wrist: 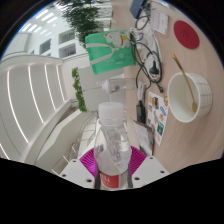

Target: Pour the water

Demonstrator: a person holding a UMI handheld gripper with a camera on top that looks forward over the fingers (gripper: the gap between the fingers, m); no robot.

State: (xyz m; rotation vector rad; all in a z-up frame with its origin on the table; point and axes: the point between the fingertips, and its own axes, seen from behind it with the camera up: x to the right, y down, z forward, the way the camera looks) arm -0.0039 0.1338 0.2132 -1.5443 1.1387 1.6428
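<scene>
Clear plastic bottle (112, 140) btwn fingers (112, 170)

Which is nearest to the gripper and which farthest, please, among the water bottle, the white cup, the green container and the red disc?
1. Water bottle: clamped between the gripper fingers, pads against its sides.
2. White cup: on the table, ahead and to the right.
3. Green container: farther ahead, slightly left.
4. Red disc: far right of the table; too close to call against the green container.

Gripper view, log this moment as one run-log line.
gripper: shut on water bottle | water bottle: upright, cap on, between pink pads | white bowl: beyond the gripper, on table, stick inside | pour: not started
</scene>
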